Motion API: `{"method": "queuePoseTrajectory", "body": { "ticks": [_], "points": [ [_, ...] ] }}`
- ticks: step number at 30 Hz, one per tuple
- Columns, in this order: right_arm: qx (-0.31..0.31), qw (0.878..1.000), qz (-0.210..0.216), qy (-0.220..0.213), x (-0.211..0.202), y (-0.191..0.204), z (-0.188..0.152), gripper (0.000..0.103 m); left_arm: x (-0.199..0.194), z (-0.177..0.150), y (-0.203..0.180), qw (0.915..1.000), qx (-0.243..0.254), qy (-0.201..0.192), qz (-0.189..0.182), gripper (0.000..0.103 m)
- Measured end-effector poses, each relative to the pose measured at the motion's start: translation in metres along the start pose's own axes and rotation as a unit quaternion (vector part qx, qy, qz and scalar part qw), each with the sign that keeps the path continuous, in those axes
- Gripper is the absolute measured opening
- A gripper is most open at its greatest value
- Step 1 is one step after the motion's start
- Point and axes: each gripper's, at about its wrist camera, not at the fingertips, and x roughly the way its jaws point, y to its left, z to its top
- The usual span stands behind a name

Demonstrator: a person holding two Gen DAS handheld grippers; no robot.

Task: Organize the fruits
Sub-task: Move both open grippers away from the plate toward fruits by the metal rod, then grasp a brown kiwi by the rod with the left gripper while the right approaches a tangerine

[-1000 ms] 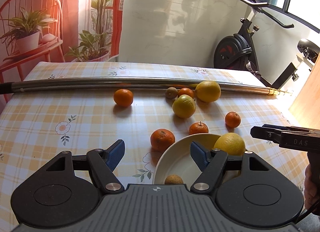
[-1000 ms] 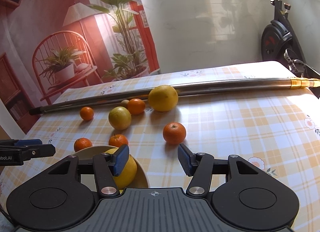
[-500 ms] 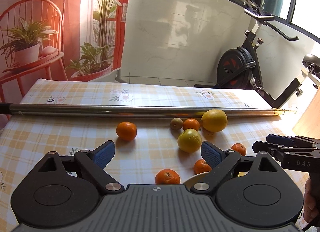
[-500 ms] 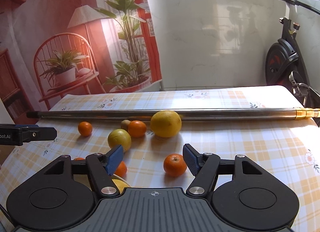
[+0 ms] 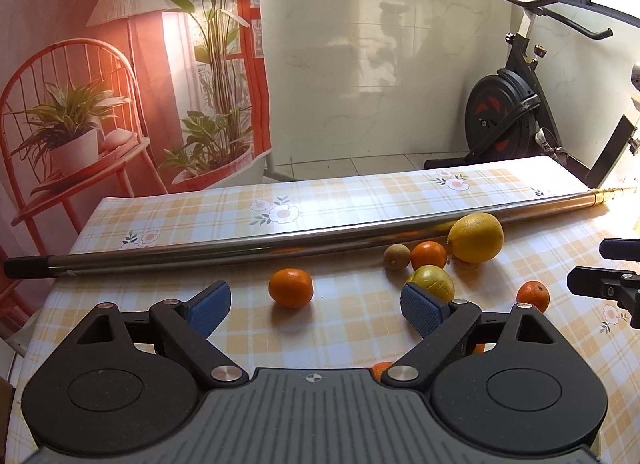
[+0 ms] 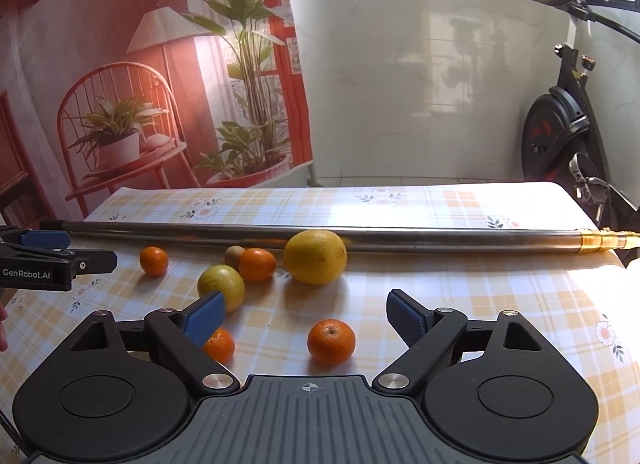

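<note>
Both the left gripper (image 5: 316,304) and right gripper (image 6: 306,314) hang spread wide and empty above the table (image 6: 460,288), where loose fruit, including a nearby mandarin (image 6: 331,341) and big lemon (image 6: 316,251), sits unsorted, so most work looks left.

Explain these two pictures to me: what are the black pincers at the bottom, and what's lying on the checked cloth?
Each picture comes from a camera mounted on a hand-held two-finger gripper, looking forward along its blue-padded fingers. One shows the left gripper, the other the right gripper. Both are open and hold nothing. On the yellow checked tablecloth lie a long steel pole, a large yellow citrus fruit, a yellow-green fruit, a small brown fruit and several small orange mandarins, one right ahead of the right gripper.
</note>
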Motion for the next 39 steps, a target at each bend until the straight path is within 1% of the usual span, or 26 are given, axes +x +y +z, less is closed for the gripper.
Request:
{"method": "queuePoseTrajectory", "body": {
  "ticks": [3, 6, 8, 9, 11, 14, 16, 18, 21, 23, 25, 26, 27, 28, 29, 30, 31, 33, 34, 36, 37, 39],
  "points": [
    [0.0, 1.0, 0.002, -0.002, 0.001, -0.002, 0.001, 0.085, 0.008, 0.003, 0.001, 0.9994, -0.02, 0.018, -0.021, 0.093],
    [0.006, 1.0, 0.011, -0.001, 0.004, -0.005, 0.002, 0.087, 0.011, 0.004, 0.002, 0.9986, -0.034, 0.023, -0.033, 0.094],
    [0.006, 1.0, 0.011, 0.004, 0.006, -0.005, 0.003, 0.089, 0.014, 0.007, 0.002, 0.998, -0.036, 0.024, -0.045, 0.094],
    [0.005, 1.0, 0.009, 0.007, 0.006, -0.005, 0.003, 0.092, 0.016, 0.008, 0.001, 0.9979, -0.035, 0.026, -0.049, 0.094],
    [0.004, 1.0, 0.006, 0.004, 0.006, -0.006, 0.003, 0.094, 0.021, 0.011, -0.003, 0.9981, -0.017, 0.022, -0.055, 0.094],
    [0.006, 1.0, -0.003, 0.001, 0.007, -0.008, 0.003, 0.094, 0.025, 0.016, -0.011, 0.9967, 0.037, -0.01, -0.072, 0.094],
    [0.009, 1.0, -0.004, 0.002, 0.009, -0.011, 0.002, 0.094, 0.033, 0.021, -0.015, 0.9961, 0.051, -0.006, -0.072, 0.094],
    [0.011, 1.0, -0.004, 0.004, 0.011, -0.013, 0.002, 0.094, 0.04, 0.026, -0.016, 0.9957, 0.043, -0.002, -0.082, 0.094],
    [0.019, 1.0, 0.002, 0.01, 0.015, -0.018, 0.001, 0.093, 0.054, 0.034, -0.015, 0.9956, 0.017, -0.003, -0.093, 0.094],
    [0.025, 1.0, 0.003, 0.014, 0.017, -0.02, 0.0, 0.093, 0.061, 0.036, -0.012, 0.9957, 0.002, -0.013, -0.091, 0.093],
    [0.029, 0.999, 0.004, 0.016, 0.019, -0.022, 0.0, 0.093, 0.067, 0.038, -0.008, 0.9962, -0.014, -0.019, -0.083, 0.089],
    [0.03, 0.999, 0.005, 0.017, 0.019, -0.022, -0.001, 0.093, 0.071, 0.039, -0.005, 0.996, -0.029, -0.018, -0.083, 0.088],
    [0.033, 0.999, 0.006, 0.018, 0.021, -0.024, -0.001, 0.093, 0.074, 0.039, -0.002, 0.9953, -0.038, -0.015, -0.087, 0.086],
    [0.036, 0.999, 0.007, 0.019, 0.022, -0.025, -0.002, 0.092, 0.079, 0.039, 0.0, 0.9943, -0.045, -0.008, -0.096, 0.078],
    [0.038, 0.999, 0.008, 0.019, 0.023, -0.026, -0.002, 0.092, 0.085, 0.039, 0.0, 0.9936, -0.039, 0.003, -0.106, 0.071],
    [0.04, 0.999, 0.008, 0.019, 0.024, -0.028, -0.002, 0.089, 0.089, 0.038, 0.0, 0.9932, -0.03, 0.009, -0.112, 0.059],
    [0.042, 0.999, 0.009, 0.018, 0.024, -0.029, -0.003, 0.088, 0.094, 0.037, -0.003, 0.993, -0.01, 0.015, -0.117, 0.052],
    [0.045, 0.999, 0.012, 0.017, 0.026, -0.031, -0.003, 0.088, 0.101, 0.033, -0.007, 0.9931, 0.021, 0.021, -0.114, 0.047],
    [0.046, 0.999, 0.013, 0.018, 0.027, -0.031, -0.004, 0.088, 0.104, 0.031, -0.008, 0.9933, 0.032, 0.023, -0.109, 0.04],
    [0.051, 0.998, 0.015, 0.021, 0.03, -0.034, -0.005, 0.088, 0.11, 0.028, -0.01, 0.991, 0.044, 0.033, -0.122, 0.029],
    [0.053, 0.998, 0.016, 0.024, 0.031, -0.034, -0.006, 0.087, 0.114, 0.028, -0.01, 0.9891, 0.045, 0.04, -0.134, 0.025],
    [0.058, 0.998, 0.016, 0.027, 0.034, -0.036, -0.006, 0.085, 0.119, 0.026, -0.014, 0.9854, 0.048, 0.053, -0.154, 0.025]
  ]
}}
